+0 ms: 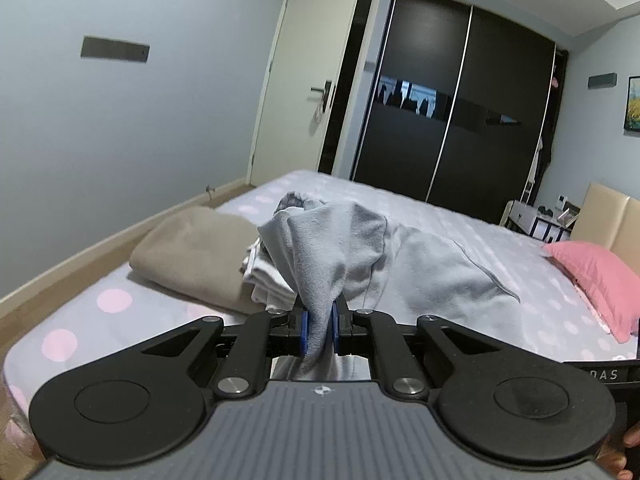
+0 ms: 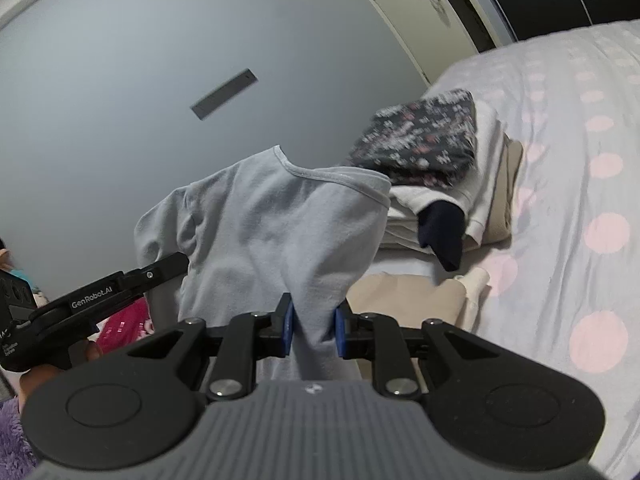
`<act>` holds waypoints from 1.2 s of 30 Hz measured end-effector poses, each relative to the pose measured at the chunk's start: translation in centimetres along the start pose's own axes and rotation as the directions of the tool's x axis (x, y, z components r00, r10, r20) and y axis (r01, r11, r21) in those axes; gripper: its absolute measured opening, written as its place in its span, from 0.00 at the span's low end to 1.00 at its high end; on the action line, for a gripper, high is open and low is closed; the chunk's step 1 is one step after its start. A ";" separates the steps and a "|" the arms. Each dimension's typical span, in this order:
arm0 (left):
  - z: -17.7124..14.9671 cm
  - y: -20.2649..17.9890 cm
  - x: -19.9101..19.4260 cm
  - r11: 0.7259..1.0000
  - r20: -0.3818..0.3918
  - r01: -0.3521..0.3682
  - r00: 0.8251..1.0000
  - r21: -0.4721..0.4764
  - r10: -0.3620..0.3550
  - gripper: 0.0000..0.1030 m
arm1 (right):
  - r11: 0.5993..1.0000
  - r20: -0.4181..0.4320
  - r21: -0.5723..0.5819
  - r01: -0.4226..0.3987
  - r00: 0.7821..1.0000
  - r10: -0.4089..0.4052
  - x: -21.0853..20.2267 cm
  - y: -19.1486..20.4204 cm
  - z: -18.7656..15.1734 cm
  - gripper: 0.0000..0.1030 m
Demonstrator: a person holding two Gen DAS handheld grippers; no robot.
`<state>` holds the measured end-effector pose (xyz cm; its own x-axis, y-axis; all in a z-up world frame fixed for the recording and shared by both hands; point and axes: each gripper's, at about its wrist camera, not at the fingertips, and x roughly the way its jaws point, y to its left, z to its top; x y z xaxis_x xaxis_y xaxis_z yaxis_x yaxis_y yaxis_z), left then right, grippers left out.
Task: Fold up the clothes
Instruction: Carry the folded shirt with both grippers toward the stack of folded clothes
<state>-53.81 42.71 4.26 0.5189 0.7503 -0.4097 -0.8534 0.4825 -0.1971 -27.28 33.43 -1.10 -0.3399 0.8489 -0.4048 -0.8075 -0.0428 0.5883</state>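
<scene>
- Left wrist view: the left gripper (image 1: pixel 319 330) has its jaws pinching a bunched fold of the light grey garment (image 1: pixel 332 248), which rises from the blue pads (image 1: pixel 305 332) and drapes onto the polka-dot bed (image 1: pixel 460 216). A beige folded cloth (image 1: pixel 196 256) and a pink pillow (image 1: pixel 596 284) lie to either side.
- Right wrist view: the right gripper (image 2: pixel 312 330) has its jaws pinching the same garment, lifted, its neckline (image 2: pixel 316 172) uppermost. The left gripper reaches its sleeve side. Behind it sits a stack of folded clothes (image 2: pixel 436 160).
</scene>
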 end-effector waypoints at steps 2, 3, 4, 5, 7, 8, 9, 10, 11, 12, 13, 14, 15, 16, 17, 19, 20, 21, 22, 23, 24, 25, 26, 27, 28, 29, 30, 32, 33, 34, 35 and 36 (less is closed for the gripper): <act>-0.1 0.5 2.1 1.000 -0.028 -0.004 1.000 -0.005 0.004 0.09 | 1.000 -0.018 0.005 0.019 1.000 -0.019 1.6 -0.5 0.4 0.22; -0.2 0.7 3.1 1.000 -0.042 -0.006 0.999 -0.007 0.006 0.09 | 1.000 -0.029 0.007 0.030 0.999 -0.030 2.5 -0.9 0.6 0.22; -0.5 1.4 3.9 1.000 -0.061 -0.012 0.998 -0.013 0.011 0.09 | 0.999 -0.041 0.010 0.041 0.998 -0.041 3.4 -1.2 0.8 0.22; -0.7 1.9 5.2 0.999 -0.083 -0.018 0.996 -0.027 0.016 0.09 | 0.999 -0.052 0.012 0.052 0.997 -0.052 4.3 -1.6 1.0 0.22; -1.4 2.8 7.3 0.999 -0.121 -0.028 0.992 -0.043 0.023 0.09 | 0.997 -0.078 0.017 0.077 0.994 -0.076 6.0 -2.4 1.1 0.22; -1.8 3.2 8.2 0.998 -0.138 -0.034 0.990 -0.048 0.027 0.09 | 0.996 -0.088 0.020 0.086 0.993 -0.084 6.7 -2.9 1.1 0.22; -2.2 3.5 9.1 0.998 -0.156 -0.040 0.987 -0.053 0.031 0.09 | 0.995 -0.098 0.022 0.096 0.991 -0.094 7.3 -3.3 1.1 0.22; -2.6 3.9 10.0 0.997 -0.173 -0.046 0.984 -0.058 0.035 0.09 | 0.994 -0.107 0.023 0.107 0.989 -0.104 7.9 -3.8 1.1 0.22; -3.0 4.3 10.7 0.997 -0.183 -0.053 0.982 -0.061 0.041 0.09 | 0.993 -0.117 0.025 0.115 0.987 -0.111 8.4 -4.2 1.1 0.22; -3.4 4.6 11.3 0.996 -0.192 -0.060 0.980 -0.060 0.047 0.09 | 0.992 -0.127 0.030 0.120 0.985 -0.115 9.0 -4.7 1.1 0.22; -3.7 4.8 11.8 0.996 -0.205 -0.068 0.977 -0.057 0.056 0.09 | 0.992 -0.139 0.035 0.124 0.983 -0.118 9.6 -5.2 1.1 0.22; -4.0 5.0 12.4 0.995 -0.222 -0.078 0.973 -0.054 0.064 0.09 | 0.991 -0.151 0.041 0.128 0.981 -0.121 10.1 -5.7 1.1 0.22; -4.3 5.2 13.1 0.995 -0.240 -0.087 0.968 -0.052 0.073 0.09 | 0.990 -0.164 0.048 0.132 0.979 -0.122 10.6 -6.1 1.0 0.22; -4.5 5.7 13.4 0.994 -0.255 -0.095 0.964 -0.058 0.078 0.09 | 0.989 -0.176 0.061 0.133 0.977 -0.120 11.1 -6.7 0.9 0.22; -4.9 6.0 13.8 0.992 -0.273 -0.103 0.959 -0.068 0.081 0.09 | 0.988 -0.186 0.078 0.132 0.976 -0.116 11.4 -7.2 0.9 0.22; -5.2 6.2 14.6 0.990 -0.301 -0.119 0.949 -0.070 0.093 0.09 | 0.984 -0.201 0.120 0.130 0.974 -0.104 12.0 -8.2 0.8 0.27; -5.2 6.3 15.1 0.990 -0.307 -0.124 0.947 -0.068 0.097 0.09 | 0.980 -0.200 0.152 0.127 0.975 -0.095 12.1 -8.8 0.9 0.31; -5.3 6.4 15.2 0.990 -0.309 -0.127 0.946 -0.065 0.101 0.09 | 0.975 -0.198 0.184 0.123 0.976 -0.086 12.1 -9.4 1.0 0.34; -5.3 6.4 15.3 0.989 -0.312 -0.130 0.944 -0.063 0.105 0.09 | 0.969 -0.196 0.216 0.120 0.977 -0.077 12.2 -10.0 1.1 0.41; -5.3 6.4 15.5 0.989 -0.315 -0.134 0.943 -0.060 0.108 0.09 | 0.961 -0.189 0.249 0.118 0.979 -0.071 12.2 -10.6 1.3 0.42; -5.4 6.6 15.7 0.989 -0.315 -0.133 0.943 -0.065 0.106 0.09 | 0.952 -0.180 0.283 0.117 0.981 -0.068 12.1 -11.3 1.6 0.42; -5.5 6.7 15.9 0.989 -0.316 -0.131 0.943 -0.071 0.103 0.09 | 0.942 -0.176 0.314 0.119 0.982 -0.066 12.2 -11.9 1.9 0.44; -5.5 6.9 15.9 0.988 -0.316 -0.131 0.943 -0.078 0.100 0.09 | 0.931 -0.174 0.343 0.122 0.983 -0.065 12.3 -12.5 2.2 0.46; -5.5 7.0 16.0 0.988 -0.316 -0.130 0.944 -0.083 0.098 0.09 | 0.921 -0.176 0.369 0.128 0.982 -0.066 12.6 -13.1 2.5 0.46; -5.5 7.0 16.0 0.988 -0.317 -0.129 0.944 -0.084 0.097 0.09 | 0.912 -0.184 0.388 0.134 0.981 -0.066 13.0 -13.6 2.7 0.44; -5.5 7.0 15.9 0.988 -0.317 -0.129 0.944 -0.083 0.096 0.09 | 0.906 -0.193 0.402 0.134 0.979 -0.060 13.4 -14.0 2.8 0.38; -5.5 7.0 16.0 0.988 -0.317 -0.130 0.944 -0.082 0.098 0.09 | 0.900 -0.201 0.416 0.130 0.978 -0.049 13.8 -14.3 2.9 0.32; -5.4 6.9 15.9 0.988 -0.318 -0.133 0.943 -0.080 0.101 0.09 | 0.901 -0.194 0.419 0.112 0.980 -0.032 14.0 -14.4 3.1 0.16; -5.4 6.9 15.9 0.988 -0.319 -0.134 0.942 -0.081 0.102 0.09 | 0.909 -0.184 0.404 0.104 0.982 -0.031 13.9 -14.3 3.2 0.13; -5.4 6.9 15.9 0.988 -0.319 -0.134 0.942 -0.081 0.102 0.09 | 0.924 -0.172 0.367 0.105 0.984 -0.043 13.7 -13.8 3.3 0.11; -5.4 6.9 16.0 0.987 -0.319 -0.135 0.942 -0.082 0.102 0.10 | 0.941 -0.161 0.321 0.110 0.985 -0.061 13.5 -13.2 3.4 0.09; -5.4 6.8 16.0 0.988 -0.319 -0.134 0.942 -0.078 0.103 0.10 | 0.960 -0.152 0.249 0.127 0.984 -0.091 13.3 -12.3 3.5 0.09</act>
<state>-51.64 55.53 -8.48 0.3853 0.6120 -0.6906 -0.9165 0.3409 -0.2092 -20.17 47.13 -11.31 -0.3346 0.7593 -0.5581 -0.6986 0.1977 0.6877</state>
